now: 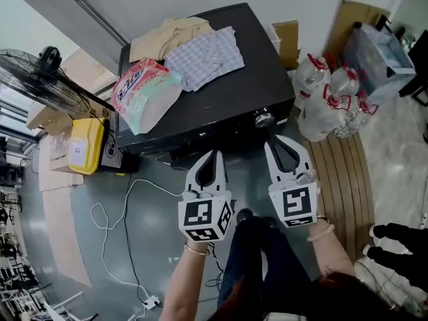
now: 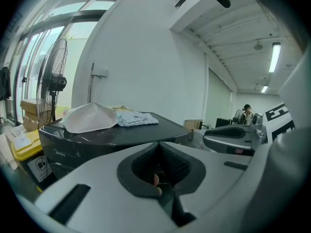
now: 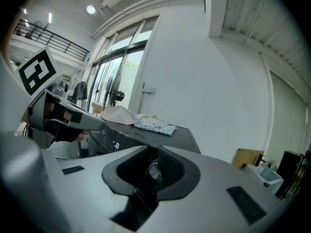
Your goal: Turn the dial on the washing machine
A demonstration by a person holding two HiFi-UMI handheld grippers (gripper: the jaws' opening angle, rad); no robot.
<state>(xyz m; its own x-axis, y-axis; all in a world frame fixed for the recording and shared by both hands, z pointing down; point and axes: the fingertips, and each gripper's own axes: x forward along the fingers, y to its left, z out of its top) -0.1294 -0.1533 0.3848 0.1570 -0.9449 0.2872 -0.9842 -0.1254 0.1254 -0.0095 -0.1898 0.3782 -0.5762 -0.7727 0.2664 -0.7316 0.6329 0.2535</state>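
Note:
The black washing machine [image 1: 221, 105] stands in front of me, with its silver dial [image 1: 263, 119] at the right end of the front panel. My right gripper [image 1: 276, 141] hovers just short of the dial, a little to its right, jaws parted by a narrow gap with nothing between them. In the right gripper view, the dial [image 3: 153, 170] shows through the opening behind the fingertips of that gripper [image 3: 151, 148]. My left gripper [image 1: 215, 154] is level with the front panel, left of the dial, tips together and empty. The left gripper view shows its tips [image 2: 158, 142] meeting below the machine's top [image 2: 136, 132].
A detergent bag [image 1: 144, 92] and folded clothes [image 1: 200, 52] lie on the machine's lid. Water bottles [image 1: 328, 99] and a wooden platform [image 1: 348, 179] are to the right. A fan [image 1: 40, 75], a yellow container [image 1: 87, 146] and a white cable [image 1: 114, 219] are at the left.

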